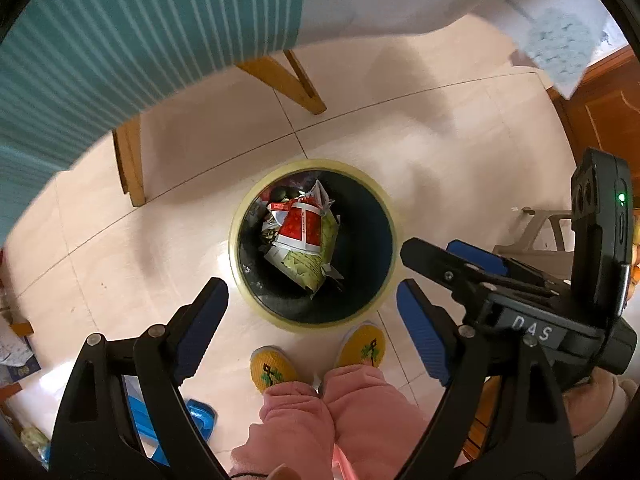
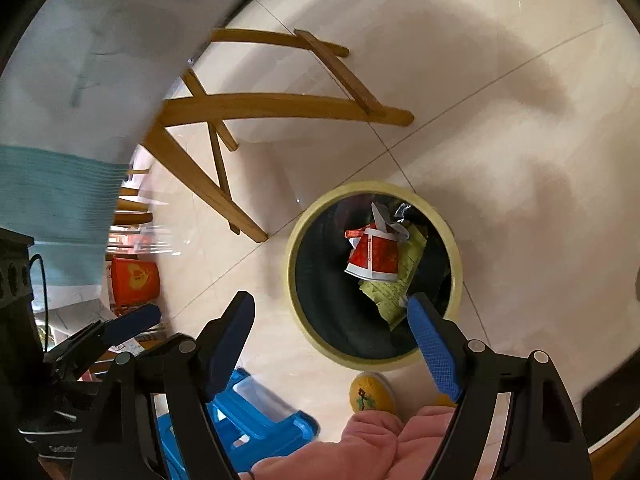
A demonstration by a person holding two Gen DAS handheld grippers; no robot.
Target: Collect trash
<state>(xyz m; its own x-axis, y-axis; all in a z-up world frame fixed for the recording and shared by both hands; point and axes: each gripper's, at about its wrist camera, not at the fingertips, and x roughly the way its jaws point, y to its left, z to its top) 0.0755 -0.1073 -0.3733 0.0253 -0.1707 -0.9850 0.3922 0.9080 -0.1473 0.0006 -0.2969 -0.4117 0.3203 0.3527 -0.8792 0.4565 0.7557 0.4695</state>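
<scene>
The left gripper [image 1: 312, 312] points straight down at the floor, and its two fingers stand wide apart with nothing between them. Below it, a little ahead of its fingertips, stands the trash bin [image 1: 240, 216], a round bin with a pale yellow rim and a dark liner inside. The trash lies inside this bin: a red and white wrapper [image 1: 300, 228] is on top, and under it a yellow-green wrapper [image 1: 308, 268] leans toward the near wall. Some darker pieces lie at the far side, but I cannot tell what they are.

The right gripper [image 2: 332, 312] is tilted down toward the same bin. Its jaws are opening, and no thing is held between them. In the right wrist view, the right blue pad [image 2: 432, 344] stands over the near rim of the bin, just in front of the yellow-green wrapper; I cannot tell if it touches it. The left finger is over the bare floor [image 2: 500, 140], beside the bin.

In the left wrist view, the right gripper also shows at the right edge, near the bin but apart from it.

The person stands just behind the bin, in yellow slippers [image 1: 362, 344] and pink trousers [image 1: 352, 408]. A wooden chair [image 2: 280, 104] with a teal cloth [image 1: 120, 32] stands beyond the bin, and a blue plastic stool [image 2: 256, 416] is near the left side.
</scene>
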